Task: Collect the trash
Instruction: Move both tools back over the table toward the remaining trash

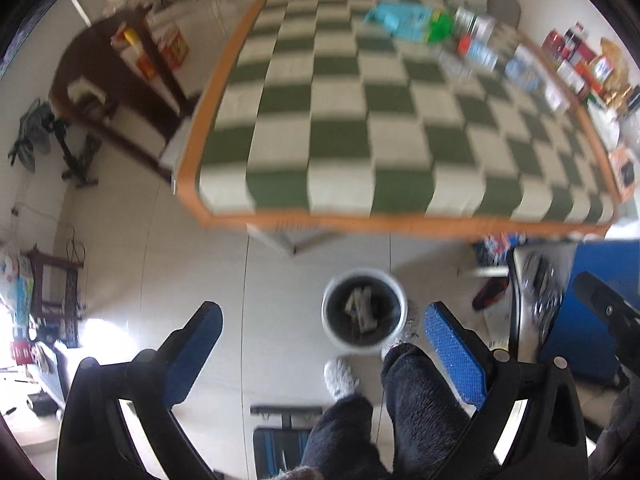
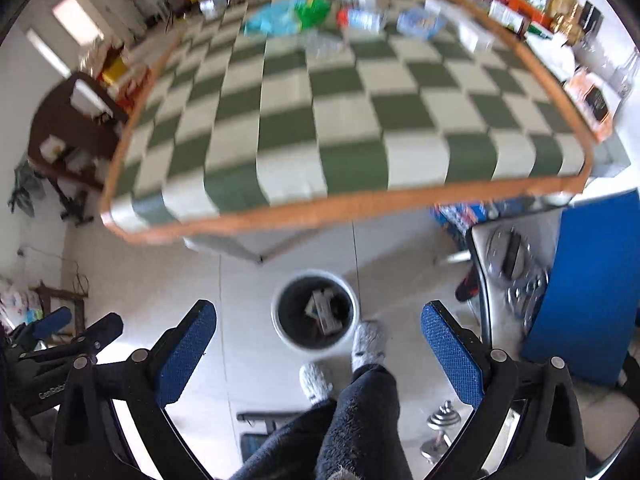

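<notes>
Checkered table (image 1: 360, 128), littered far edge; bin (image 1: 364, 314) below.

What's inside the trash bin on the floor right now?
The trash bin has a dark liner and holds a few pale, box-like pieces of trash near its middle. Blur hides what they are, and anything beneath them is covered.

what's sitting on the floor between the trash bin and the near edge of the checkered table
Nothing: in both wrist views only bare pale floor tile lies between the trash bin and the checkered table.
</notes>
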### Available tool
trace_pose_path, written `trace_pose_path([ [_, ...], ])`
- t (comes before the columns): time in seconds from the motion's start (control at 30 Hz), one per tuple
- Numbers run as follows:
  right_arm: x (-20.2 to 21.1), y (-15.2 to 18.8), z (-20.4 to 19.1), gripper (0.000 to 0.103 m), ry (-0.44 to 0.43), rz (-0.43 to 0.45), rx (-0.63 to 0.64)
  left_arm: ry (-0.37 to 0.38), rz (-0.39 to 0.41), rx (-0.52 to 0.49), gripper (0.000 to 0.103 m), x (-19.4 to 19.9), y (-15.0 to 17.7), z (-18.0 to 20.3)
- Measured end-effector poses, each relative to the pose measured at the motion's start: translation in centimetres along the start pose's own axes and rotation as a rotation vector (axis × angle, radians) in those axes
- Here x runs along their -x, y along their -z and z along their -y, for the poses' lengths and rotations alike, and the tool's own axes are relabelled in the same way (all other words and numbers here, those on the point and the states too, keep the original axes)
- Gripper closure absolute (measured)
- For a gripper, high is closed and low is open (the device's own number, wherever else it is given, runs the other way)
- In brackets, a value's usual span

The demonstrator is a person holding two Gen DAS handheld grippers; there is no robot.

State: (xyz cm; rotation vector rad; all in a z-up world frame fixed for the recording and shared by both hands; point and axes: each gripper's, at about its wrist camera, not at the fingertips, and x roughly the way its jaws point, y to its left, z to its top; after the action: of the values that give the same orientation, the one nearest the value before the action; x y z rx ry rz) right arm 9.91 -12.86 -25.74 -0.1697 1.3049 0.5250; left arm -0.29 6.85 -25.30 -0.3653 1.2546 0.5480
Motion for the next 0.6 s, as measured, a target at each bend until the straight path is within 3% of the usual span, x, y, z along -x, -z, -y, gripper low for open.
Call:
trace_pose_path([
  [0.13, 2.3, -5.4, 2.0, 0.0, -0.006, 0.058, -0.061, 0.016, 0.052, 0.004, 0.0, 1.1, -6.7, 2.7],
  [0.3, 2.3, -12.5, 5.6, 0.0, -0.011, 0.083, -0.126, 0.031, 0.04, 0.027, 0.0, 0.1, -15.0, 6.2],
  [0.6, -4.0, -29.8, 15.0, 0.0, -0.004, 0.008, -0.244, 0.134, -0.162, 0.182, 0.001, -9.5, -28.5, 13.7],
])
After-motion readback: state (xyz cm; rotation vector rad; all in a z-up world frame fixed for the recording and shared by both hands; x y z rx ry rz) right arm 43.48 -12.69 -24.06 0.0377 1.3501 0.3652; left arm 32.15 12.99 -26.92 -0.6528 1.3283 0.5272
